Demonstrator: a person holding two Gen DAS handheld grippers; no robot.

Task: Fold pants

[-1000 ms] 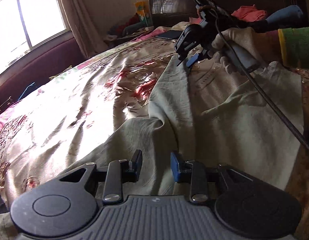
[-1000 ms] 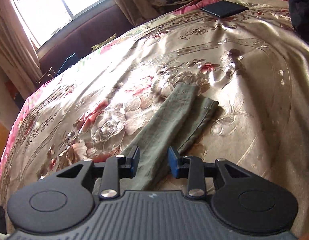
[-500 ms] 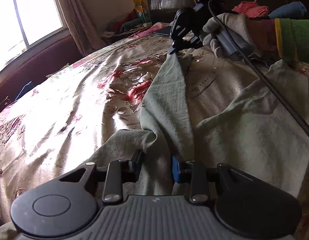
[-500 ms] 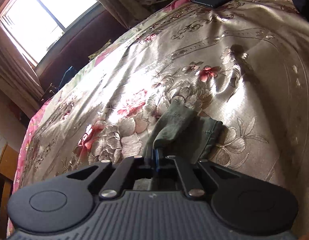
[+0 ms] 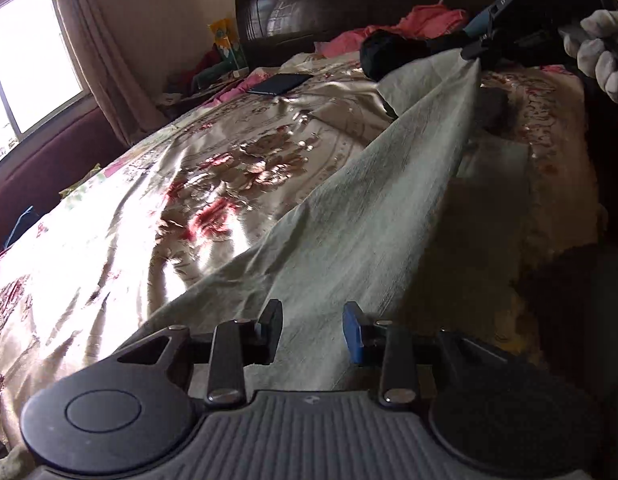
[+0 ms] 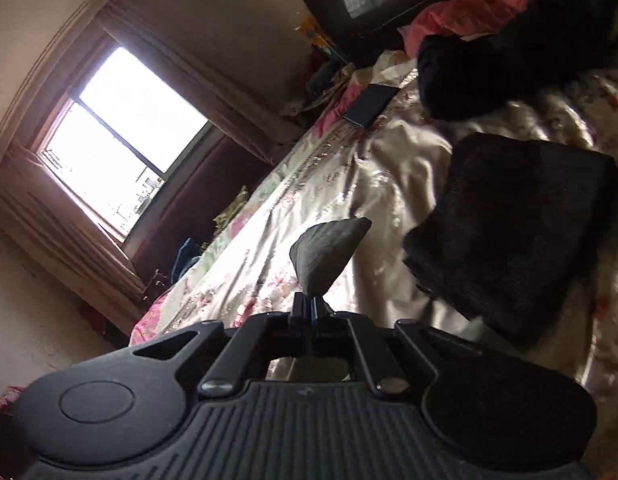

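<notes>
Pale green pants (image 5: 373, 216) lie on a floral satin bedspread (image 5: 213, 168). My left gripper (image 5: 313, 330) is open, low over the near part of the pants, with cloth between its fingers. My right gripper (image 6: 309, 308) is shut on the leg end of the pants (image 6: 325, 252) and holds it lifted and tilted. In the left wrist view the right gripper (image 5: 475, 54) is at the upper right, held by a gloved hand (image 5: 601, 56), with the pants leg stretched up from the bed to it.
A folded dark garment (image 6: 513, 232) and a black bundle (image 6: 461, 76) lie near the headboard (image 5: 349, 12). A dark flat case (image 5: 279, 84) and pink clothes (image 5: 421, 22) are at the head of the bed. A window (image 6: 121, 148) is on the left.
My right gripper has lifted the pants leg end high off the bed and swung it toward the headboard. My left gripper has stayed open over the near cloth.
</notes>
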